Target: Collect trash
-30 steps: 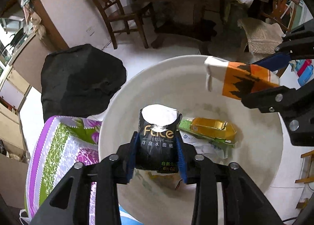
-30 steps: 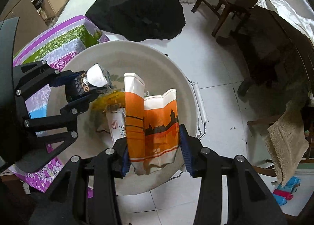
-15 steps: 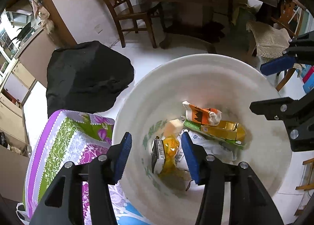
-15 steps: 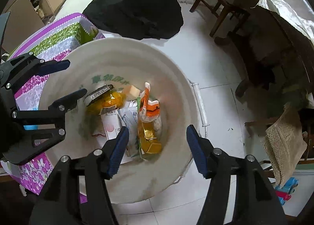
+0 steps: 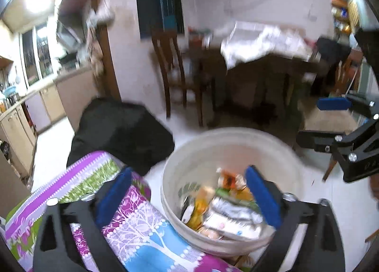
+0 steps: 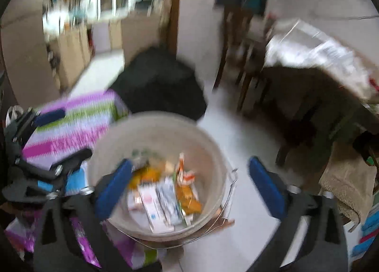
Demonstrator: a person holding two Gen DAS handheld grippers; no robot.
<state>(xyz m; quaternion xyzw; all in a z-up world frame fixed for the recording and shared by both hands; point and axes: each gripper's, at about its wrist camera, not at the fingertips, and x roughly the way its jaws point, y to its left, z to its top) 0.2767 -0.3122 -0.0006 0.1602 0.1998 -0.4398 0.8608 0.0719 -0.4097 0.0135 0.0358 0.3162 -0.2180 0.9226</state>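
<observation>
Nearest the left wrist camera, the left gripper (image 5: pixel 187 196) stands spread wide, its jaws having just been opening, with nothing clamped between its blue pads (image 5: pixel 111 197); one pad hangs over the patterned cloth (image 5: pixel 132 222) and the other over the inside of the bucket (image 5: pixel 291 165). In the right wrist view the right gripper (image 6: pixel 189 189) is likewise released, its jaws also having just been opening, and nothing is held between them; its pads straddle the same bucket (image 6: pixel 213 153) from above, one over the near inner wall and one outside the rim over the white floor (image 6: pixel 248 144). The trash (image 5: pixel 225 208) lies loose at the bottom of the white bucket: a jumble of orange, yellow and white wrappers and cartons, too blurred to name singly. A thin wire handle (image 6: pixel 227 203) hangs down the bucket's side. The purple, green and blue cloth sits just beside the bucket and touches its wall. Behind both lies a black heap (image 5: pixel 123 134) on the floor. Farther off stand a wooden chair (image 5: pixel 175 77) and a dark table (image 5: pixel 272 70) draped with a pale crumpled sheet (image 5: pixel 258 44), and a kitchen counter (image 5: pixel 42 96) runs along the far side.
</observation>
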